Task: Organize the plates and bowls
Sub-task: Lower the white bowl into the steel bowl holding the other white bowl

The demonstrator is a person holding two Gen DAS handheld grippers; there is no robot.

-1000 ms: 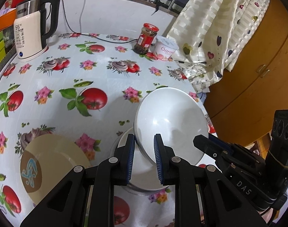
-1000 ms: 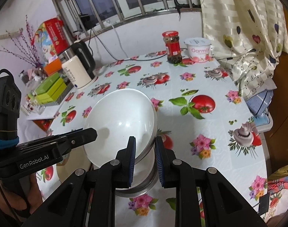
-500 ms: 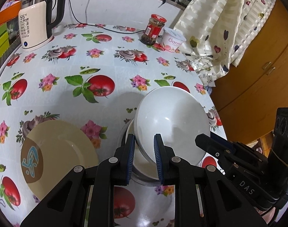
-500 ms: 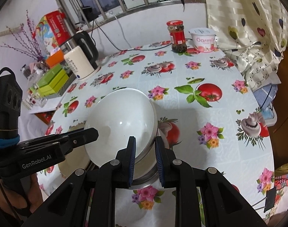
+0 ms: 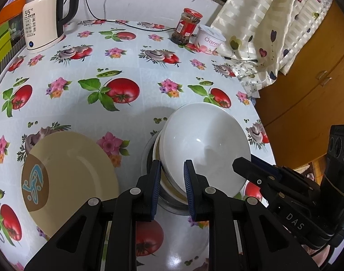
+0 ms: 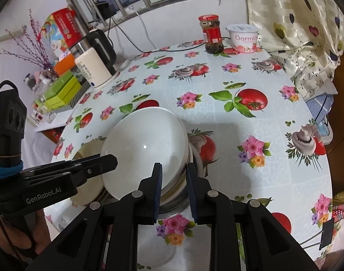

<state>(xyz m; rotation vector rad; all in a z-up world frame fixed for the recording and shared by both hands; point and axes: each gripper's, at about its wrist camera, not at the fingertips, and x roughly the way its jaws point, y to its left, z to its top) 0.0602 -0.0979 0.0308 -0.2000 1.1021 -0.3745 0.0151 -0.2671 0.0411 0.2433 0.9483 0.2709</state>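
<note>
Tilting white bowl [image 5: 203,144], mouth facing both tools.

We looked steeply down from both wrists — close over the shared tilted glossy white ceramic bowl [image 5: 203,149] [image 6: 147,149].
</note>
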